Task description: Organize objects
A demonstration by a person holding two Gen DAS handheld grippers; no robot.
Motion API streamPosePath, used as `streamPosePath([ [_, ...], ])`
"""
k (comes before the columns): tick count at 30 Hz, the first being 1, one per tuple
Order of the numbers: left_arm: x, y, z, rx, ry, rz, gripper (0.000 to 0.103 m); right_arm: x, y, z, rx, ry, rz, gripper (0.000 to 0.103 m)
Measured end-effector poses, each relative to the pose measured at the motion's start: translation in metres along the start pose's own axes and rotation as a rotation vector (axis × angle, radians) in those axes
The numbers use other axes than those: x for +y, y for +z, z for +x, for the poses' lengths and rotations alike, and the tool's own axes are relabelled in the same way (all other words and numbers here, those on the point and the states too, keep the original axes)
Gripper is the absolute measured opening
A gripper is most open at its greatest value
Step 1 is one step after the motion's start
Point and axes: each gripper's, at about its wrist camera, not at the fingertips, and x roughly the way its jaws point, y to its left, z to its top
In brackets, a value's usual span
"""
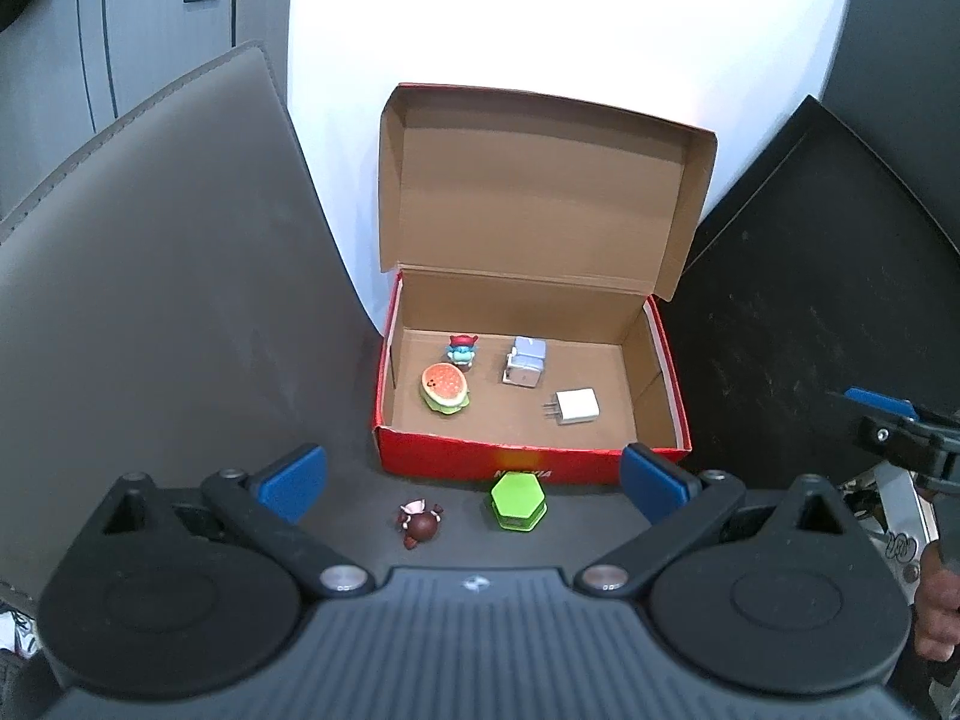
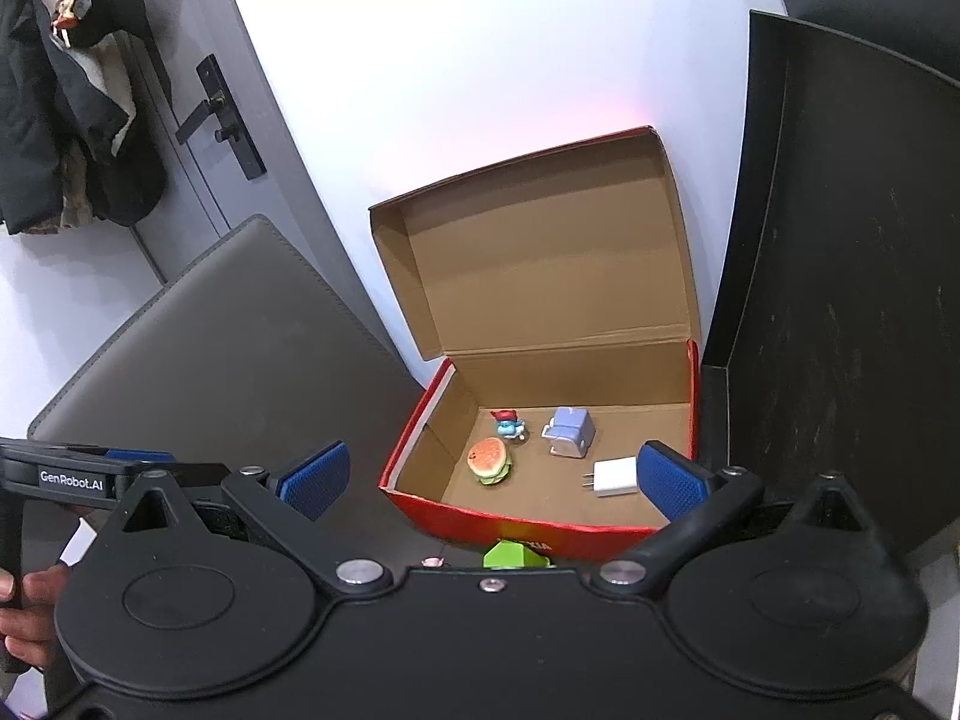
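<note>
A red cardboard box (image 1: pixel 528 463) (image 2: pixel 510 525) stands with its lid up against the wall. Inside lie a burger toy (image 1: pixel 444 389) (image 2: pixel 489 461), a small blue figure with a red hat (image 1: pixel 462 350) (image 2: pixel 509 422), a pale blue block toy (image 1: pixel 524 362) (image 2: pixel 569 433) and a white charger (image 1: pixel 575 408) (image 2: pixel 613 476). In front of the box sit a green hexagonal object (image 1: pixel 516 503) (image 2: pixel 513 555) and a brown figurine (image 1: pixel 420 521), mostly hidden in the right wrist view. My left gripper (image 1: pixel 474 483) is open, above these two. My right gripper (image 2: pixel 492 477) is open, over the box's front edge.
A grey leather-like panel (image 1: pixel 162 276) leans at the left and a black panel (image 1: pixel 810 300) at the right, both close to the box. A door with a black handle (image 2: pixel 222 120) and hanging coats (image 2: pixel 66 108) are behind at the left. A hand (image 2: pixel 24 606) holds the other gripper.
</note>
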Motion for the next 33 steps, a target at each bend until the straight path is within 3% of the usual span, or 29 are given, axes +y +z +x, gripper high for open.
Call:
streamPosePath([
  [8,0.001,-0.003,-0.003,0.002,-0.008,0.017,0.103,0.004,-0.011,0.0,0.02,0.028,0.013,0.103],
  [33,0.012,-0.015,0.017,0.053,-0.014,0.009,0.103,-0.009,-0.034,0.015,0.078,0.001,0.05,0.103],
])
